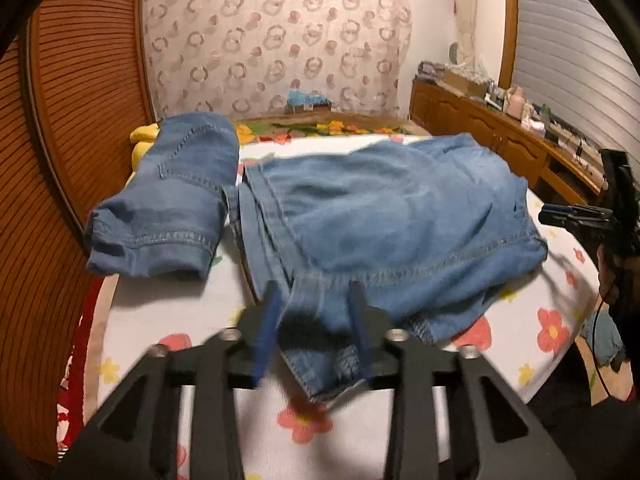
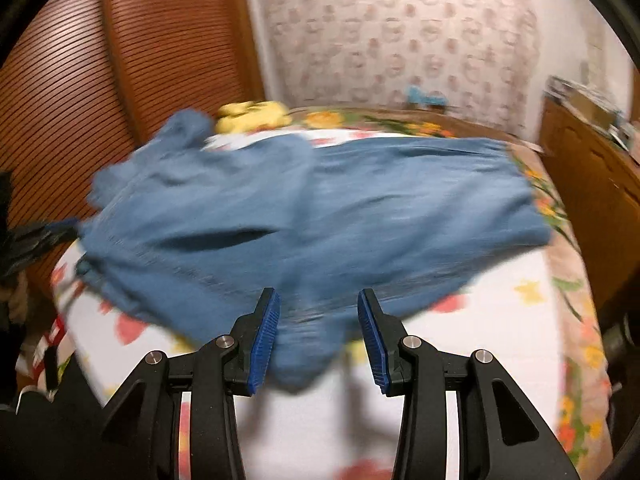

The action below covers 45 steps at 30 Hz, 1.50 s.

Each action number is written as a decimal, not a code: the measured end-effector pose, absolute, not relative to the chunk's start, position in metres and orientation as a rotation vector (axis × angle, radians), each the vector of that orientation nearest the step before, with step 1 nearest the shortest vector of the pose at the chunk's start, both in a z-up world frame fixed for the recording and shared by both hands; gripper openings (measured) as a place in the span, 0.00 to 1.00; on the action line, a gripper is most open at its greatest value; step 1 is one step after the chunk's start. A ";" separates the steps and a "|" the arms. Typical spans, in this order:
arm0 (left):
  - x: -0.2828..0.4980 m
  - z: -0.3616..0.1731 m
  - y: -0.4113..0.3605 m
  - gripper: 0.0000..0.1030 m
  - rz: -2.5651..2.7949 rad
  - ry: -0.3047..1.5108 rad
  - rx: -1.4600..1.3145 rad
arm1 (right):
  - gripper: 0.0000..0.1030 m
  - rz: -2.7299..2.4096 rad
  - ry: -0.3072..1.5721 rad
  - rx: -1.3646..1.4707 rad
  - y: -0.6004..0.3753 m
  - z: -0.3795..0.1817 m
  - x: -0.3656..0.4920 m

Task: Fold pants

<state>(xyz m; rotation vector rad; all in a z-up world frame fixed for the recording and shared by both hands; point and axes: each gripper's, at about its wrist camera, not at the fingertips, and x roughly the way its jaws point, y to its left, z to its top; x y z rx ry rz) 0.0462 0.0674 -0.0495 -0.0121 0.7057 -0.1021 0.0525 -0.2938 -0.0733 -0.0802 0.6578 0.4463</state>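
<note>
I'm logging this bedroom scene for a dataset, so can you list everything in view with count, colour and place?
jeans: one pair, blue denim, spread across the bed, one leg end bunched at the far left
bedsheet: one, white with red and yellow flowers, under the jeans
yellow soft item: one, yellow, at the bed's far left behind the jeans; too blurred to identify
wardrobe doors: brown, slatted, left of the bed
curtain: one, pale with ring pattern, behind the bed
sideboard: one, brown wood, right of the bed, cluttered with small items
left gripper: black with blue pads, jaws apart, denim between them
right gripper: black with blue pads, jaws apart at the jeans' near edge
</note>
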 end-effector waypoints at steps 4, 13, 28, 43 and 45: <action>0.052 -0.043 0.062 0.50 -0.116 0.689 -0.016 | 0.41 0.307 0.656 -0.035 -0.341 -0.069 0.086; 0.071 -0.036 0.042 0.50 -0.139 0.657 -0.009 | 0.41 0.184 0.764 0.123 -0.391 -0.084 0.156; 0.068 -0.040 0.038 0.50 -0.144 0.661 -0.019 | 0.25 0.103 0.832 0.366 -0.414 -0.082 0.212; 0.049 -0.027 0.075 0.50 -0.073 0.623 -0.060 | 0.04 0.398 0.542 0.075 -0.284 0.050 0.132; 0.045 -0.021 0.083 0.50 -0.057 0.614 -0.067 | 0.04 0.498 0.500 0.025 -0.247 0.073 0.108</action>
